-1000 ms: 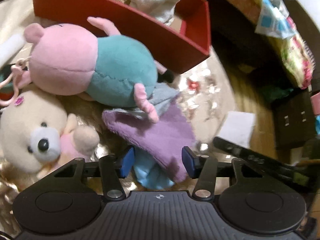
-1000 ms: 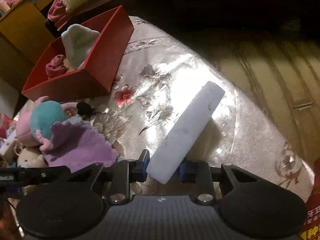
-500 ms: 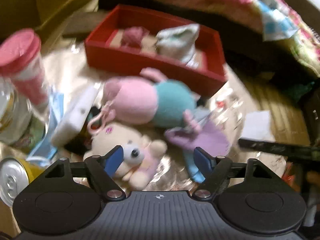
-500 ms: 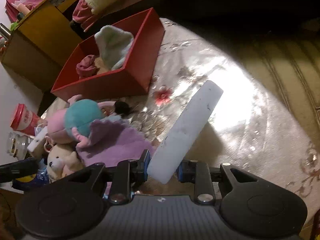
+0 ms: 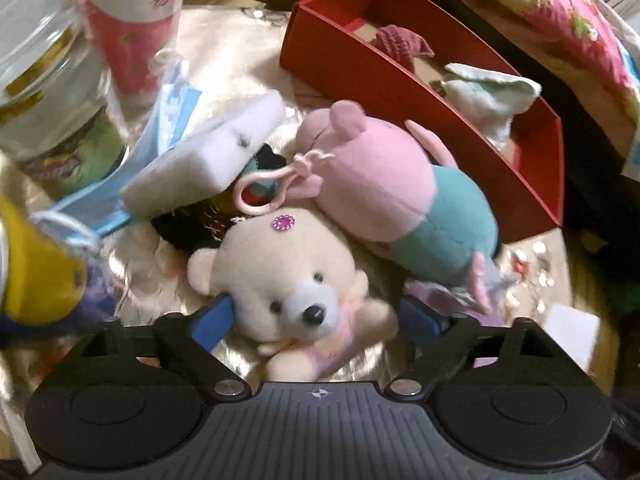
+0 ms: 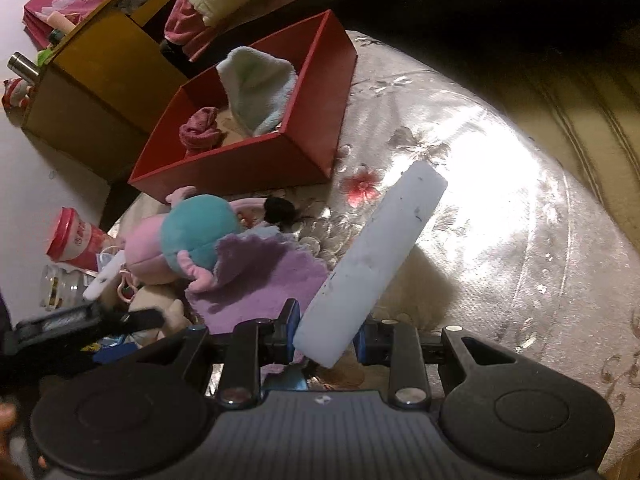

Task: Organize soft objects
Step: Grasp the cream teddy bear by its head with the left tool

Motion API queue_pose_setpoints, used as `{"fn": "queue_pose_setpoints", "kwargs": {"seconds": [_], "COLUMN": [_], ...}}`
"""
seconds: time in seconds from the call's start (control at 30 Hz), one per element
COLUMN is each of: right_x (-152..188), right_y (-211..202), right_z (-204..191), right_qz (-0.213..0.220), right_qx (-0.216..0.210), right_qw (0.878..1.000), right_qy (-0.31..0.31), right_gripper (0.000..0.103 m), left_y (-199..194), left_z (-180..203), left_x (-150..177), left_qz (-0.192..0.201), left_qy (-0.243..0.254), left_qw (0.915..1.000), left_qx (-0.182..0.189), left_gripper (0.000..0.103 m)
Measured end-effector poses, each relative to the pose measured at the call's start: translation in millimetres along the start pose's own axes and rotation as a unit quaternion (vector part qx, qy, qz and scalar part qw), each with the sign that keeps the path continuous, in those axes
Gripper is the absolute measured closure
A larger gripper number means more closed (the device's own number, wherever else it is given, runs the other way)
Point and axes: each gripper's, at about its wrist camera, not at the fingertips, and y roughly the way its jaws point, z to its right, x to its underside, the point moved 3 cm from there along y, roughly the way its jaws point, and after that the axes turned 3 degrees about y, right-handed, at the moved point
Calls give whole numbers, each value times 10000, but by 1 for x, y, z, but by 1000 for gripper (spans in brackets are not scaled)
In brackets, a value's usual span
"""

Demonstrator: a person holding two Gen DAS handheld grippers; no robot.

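Observation:
My left gripper (image 5: 316, 316) is open, its blue pads on either side of a cream teddy bear (image 5: 288, 280) lying on the table. A pink and teal plush pig (image 5: 404, 196) lies just behind the bear, below the red box (image 5: 472, 112). The box holds a maroon sock (image 5: 400, 44) and a pale cloth (image 5: 488, 92). My right gripper (image 6: 326, 338) is shut on a white foam block (image 6: 376, 256), held above the table. In the right wrist view the pig (image 6: 188, 236) lies on a purple cloth (image 6: 264, 284) in front of the red box (image 6: 256, 168).
A second white foam block (image 5: 212, 160), a blue face mask (image 5: 168, 120), a red-lidded cup (image 5: 136, 28), a glass jar (image 5: 52, 112) and a yellow can (image 5: 32, 272) crowd the left. A wooden box (image 6: 96, 80) stands behind the red box. The shiny floral tablecloth (image 6: 500, 208) spreads to the right.
My left gripper moved from the purple cloth over to the teddy bear and opened wide around it. My right gripper lifted the foam block slightly and turned left.

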Motion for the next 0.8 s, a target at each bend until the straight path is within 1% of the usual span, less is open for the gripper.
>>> {"fn": "queue_pose_setpoints", "kwargs": {"seconds": [0.07, 0.1, 0.17, 0.2, 0.23, 0.27, 0.3, 0.37, 0.43, 0.5, 0.6, 0.8], "right_x": [1, 1, 2, 2, 2, 1, 0, -2, -3, -4, -5, -3], "right_y": [0, 1, 3, 3, 3, 3, 2, 1, -1, -1, -2, -1], "right_z": [0, 0, -1, -1, -1, 0, 1, 4, 7, 8, 5, -1], "right_qz": [-16, -31, -59, -71, -87, -109, -112, -127, -156, -171, -165, -146], "right_qx": [-4, 1, -8, -26, -59, -105, -142, -252, -393, -472, -559, -482], "right_qw": [10000, 10000, 10000, 10000, 9999, 9999, 9998, 9992, 9983, 9975, 9971, 9980], "right_qy": [-18, -6, 0, 6, 31, 74, 125, 268, 409, 497, 492, 370], "right_gripper": [103, 103, 103, 103, 103, 103, 103, 103, 103, 103, 103, 103], "left_y": [9, 15, 27, 26, 24, 23, 20, 17, 12, 5, -9, -30], "left_z": [0, -1, -4, -1, 2, 2, 2, -4, -9, -10, -8, -9], "left_x": [-3, -4, -4, -3, -1, 0, 2, 6, 11, 15, 17, 22], "left_qz": [45, 35, -57, -8, -4, 26, 31, -72, -182, -198, -110, 20], "left_qy": [-34, -87, -59, 110, 267, 427, 474, 359, 307, 313, 417, 513], "left_qw": [10000, 9999, 9996, 9993, 9983, 9970, 9971, 9987, 9991, 9993, 9990, 9983], "left_qx": [-76, -123, -275, -349, -523, -638, -599, -358, -207, -78, 117, 277], "left_gripper": [6, 6, 11, 14, 27, 35, 37, 41, 42, 42, 42, 42]}}
